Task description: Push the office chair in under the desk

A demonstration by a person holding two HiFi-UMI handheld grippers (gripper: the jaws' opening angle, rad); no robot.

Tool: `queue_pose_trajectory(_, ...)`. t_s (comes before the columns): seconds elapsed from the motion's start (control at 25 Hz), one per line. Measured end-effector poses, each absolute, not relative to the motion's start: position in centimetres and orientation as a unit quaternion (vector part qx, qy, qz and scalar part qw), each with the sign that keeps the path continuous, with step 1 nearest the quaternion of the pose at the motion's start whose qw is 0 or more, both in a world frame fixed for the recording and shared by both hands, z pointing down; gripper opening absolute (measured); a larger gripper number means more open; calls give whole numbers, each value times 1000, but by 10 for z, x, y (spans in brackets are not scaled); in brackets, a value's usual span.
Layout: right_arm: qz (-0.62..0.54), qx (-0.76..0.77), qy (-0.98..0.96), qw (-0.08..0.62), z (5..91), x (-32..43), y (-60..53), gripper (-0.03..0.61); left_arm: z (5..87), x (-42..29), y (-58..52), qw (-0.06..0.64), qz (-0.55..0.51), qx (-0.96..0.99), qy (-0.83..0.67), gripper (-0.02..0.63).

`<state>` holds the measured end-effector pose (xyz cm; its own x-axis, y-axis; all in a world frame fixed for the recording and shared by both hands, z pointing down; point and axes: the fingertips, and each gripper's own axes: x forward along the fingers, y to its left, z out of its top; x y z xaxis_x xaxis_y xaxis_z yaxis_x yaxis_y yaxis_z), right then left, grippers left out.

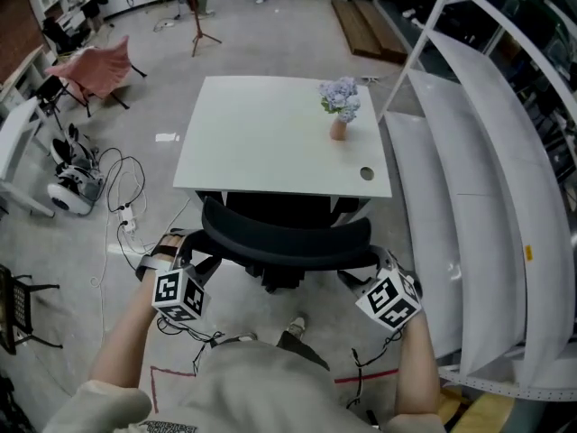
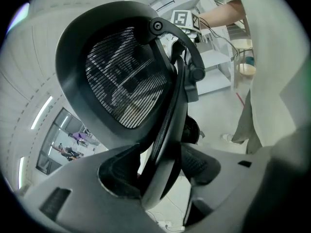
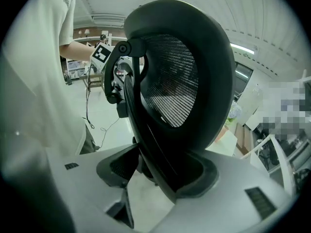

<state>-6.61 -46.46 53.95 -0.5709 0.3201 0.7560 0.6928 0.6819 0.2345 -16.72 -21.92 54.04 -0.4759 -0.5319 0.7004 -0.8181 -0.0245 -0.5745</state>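
The office chair [image 1: 287,238] stands at the near edge of the white tabletop [image 1: 261,133], with its seat already under it and only the black mesh backrest [image 1: 270,228] outside. The left gripper [image 1: 204,260] has its jaws clamped on the left rim of the backrest. The right gripper [image 1: 362,274] has its jaws clamped on the right rim. A small vase of flowers [image 1: 340,106] stands on the tabletop.

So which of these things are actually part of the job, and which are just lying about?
Job: office chair, desk, left gripper, right gripper, both clamped on the chair's back.
Lying about: flower vase, pink chair, floor cables, wooden planks.
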Motion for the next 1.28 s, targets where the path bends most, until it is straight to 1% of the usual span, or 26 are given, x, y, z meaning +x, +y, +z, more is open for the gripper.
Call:
queue_pose_trajectory(0.6,-283,-328,-834,341,538,-133,-504,232,541,-222,-254,159,530,441,-707,253)
queue_pose_trajectory(0.92,-301,-334,-835,318,536,-172,-520,232,542,-257,-266,169,550,392,-718,256)
queue_pose_trajectory(1.28,-307,-341,-833,309,537,-197,-533,235,543,-276,-277,178,548,384,-721,256)
